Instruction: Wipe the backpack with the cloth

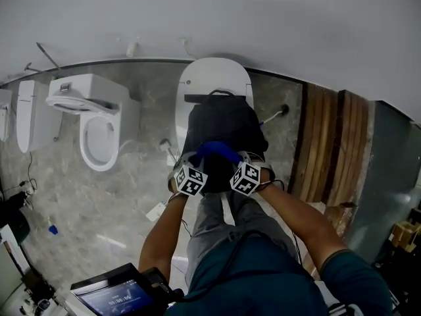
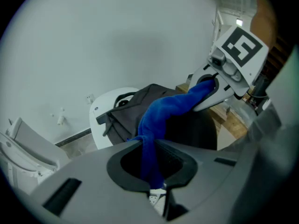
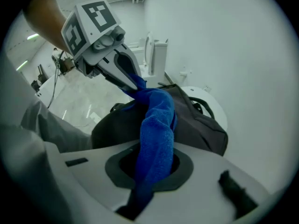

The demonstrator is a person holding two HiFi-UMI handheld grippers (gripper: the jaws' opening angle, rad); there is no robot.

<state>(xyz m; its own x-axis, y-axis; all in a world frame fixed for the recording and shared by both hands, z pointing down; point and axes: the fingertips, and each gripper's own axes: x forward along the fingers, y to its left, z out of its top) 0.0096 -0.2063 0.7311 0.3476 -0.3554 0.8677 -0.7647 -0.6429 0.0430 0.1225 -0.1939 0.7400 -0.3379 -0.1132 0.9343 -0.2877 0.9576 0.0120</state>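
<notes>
A black backpack (image 1: 220, 125) rests on the closed lid of a white toilet (image 1: 214, 78); the left gripper view shows the backpack (image 2: 135, 108) too, as does the right gripper view (image 3: 196, 118). A blue cloth (image 1: 217, 151) is stretched just above the backpack's near side, between both grippers. My left gripper (image 1: 195, 165) is shut on one end of the cloth (image 2: 154, 129). My right gripper (image 1: 245, 163) is shut on the other end (image 3: 156, 134). Each gripper view shows the opposite gripper pinching the cloth: the right gripper (image 2: 212, 85) and the left gripper (image 3: 128, 78).
A second white toilet (image 1: 99, 120) with its seat open stands to the left on the marble floor (image 1: 79, 196). Wooden planks (image 1: 329, 143) lie at the right. A grey wall (image 1: 263, 18) runs behind. A screen device (image 1: 112, 295) sits at bottom left.
</notes>
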